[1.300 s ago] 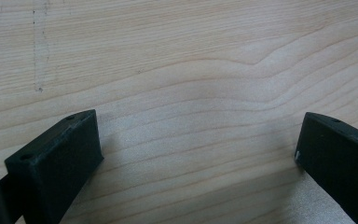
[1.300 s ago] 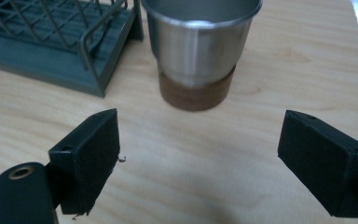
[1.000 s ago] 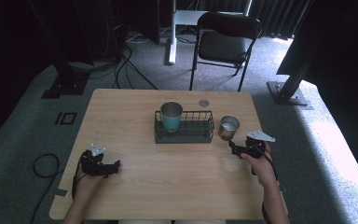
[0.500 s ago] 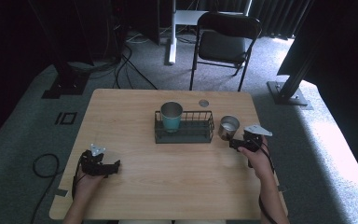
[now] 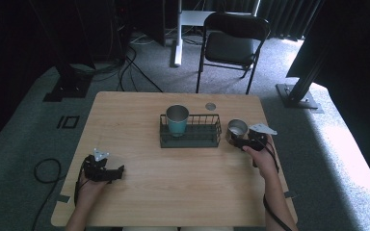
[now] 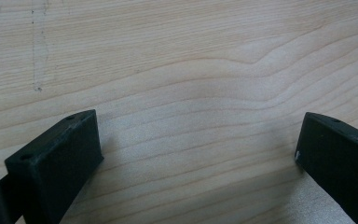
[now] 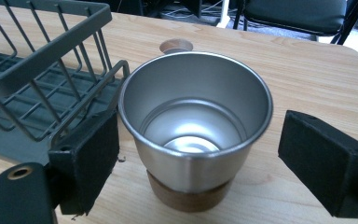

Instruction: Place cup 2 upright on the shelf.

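While spread across the middle of the high view, carries everything: wooden bench (image 5: 173, 183), pale grain running side to side. Behind it, at the upper centre of the frame, a black folding chair (image 5: 231, 45) on grey carpet. At the bench's centre, a dark wire basket (image 5: 197, 137), with a teal-sided metal cup (image 5: 177, 120) standing upright in its left end. Just right of the basket, apart from it, a steel cup (image 5: 237, 129) with a brown base band, upright and empty; in the right gripper view, sits at frame centre (image 7: 193, 135). Near the far edge of the bench, a small round hole (image 5: 210, 106). At right of centre in the high view, right hand-held gripper (image 5: 241, 142) up against the steel cup; in the right gripper view (image 7: 198, 158), jaws spread wide on either side of the cup, left pad close to its wall, right pad apart from it, not clamped. At lower left, left hand-held gripper (image 5: 118, 173) resting low over bare wood, well apart from basket and cups; in the left gripper view (image 6: 198, 154), jaws wide, holding nothing.
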Available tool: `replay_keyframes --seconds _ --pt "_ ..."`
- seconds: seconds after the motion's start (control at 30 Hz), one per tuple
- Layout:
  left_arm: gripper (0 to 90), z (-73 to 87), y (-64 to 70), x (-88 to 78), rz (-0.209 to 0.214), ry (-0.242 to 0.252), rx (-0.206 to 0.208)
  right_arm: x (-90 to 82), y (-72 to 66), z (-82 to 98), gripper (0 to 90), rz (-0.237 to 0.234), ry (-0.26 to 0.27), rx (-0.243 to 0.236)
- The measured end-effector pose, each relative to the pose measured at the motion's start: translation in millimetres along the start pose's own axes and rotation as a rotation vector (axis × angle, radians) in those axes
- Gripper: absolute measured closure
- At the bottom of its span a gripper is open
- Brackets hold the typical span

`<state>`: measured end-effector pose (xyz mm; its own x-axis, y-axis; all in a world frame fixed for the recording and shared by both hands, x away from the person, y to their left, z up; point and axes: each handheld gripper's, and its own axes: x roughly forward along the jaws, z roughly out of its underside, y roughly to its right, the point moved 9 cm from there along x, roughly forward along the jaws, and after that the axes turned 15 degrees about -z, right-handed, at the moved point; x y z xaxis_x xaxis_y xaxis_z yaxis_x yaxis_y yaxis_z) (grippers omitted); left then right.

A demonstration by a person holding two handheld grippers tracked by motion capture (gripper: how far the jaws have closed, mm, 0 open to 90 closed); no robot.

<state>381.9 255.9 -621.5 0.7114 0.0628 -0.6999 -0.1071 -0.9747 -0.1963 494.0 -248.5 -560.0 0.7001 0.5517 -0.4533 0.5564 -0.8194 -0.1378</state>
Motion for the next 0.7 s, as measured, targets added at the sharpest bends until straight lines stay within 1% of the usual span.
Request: replay_keyframes --seconds 0.2,0.37,0.7 --pt "0.8 0.0 0.0 0.0 0.000 0.000 -0.001 10.1 0.5 -1.9 12.0 0.001 0.002 0.013" --pt "0.8 0.0 0.1 0.0 0.000 0.000 -0.001 17.4 1.7 -1.5 12.0 0.006 0.004 0.014" --pt "0.7 -0.1 0.1 0.0 0.000 0.000 -0.001 22.2 2.4 -1.2 12.0 0.016 0.015 0.011"
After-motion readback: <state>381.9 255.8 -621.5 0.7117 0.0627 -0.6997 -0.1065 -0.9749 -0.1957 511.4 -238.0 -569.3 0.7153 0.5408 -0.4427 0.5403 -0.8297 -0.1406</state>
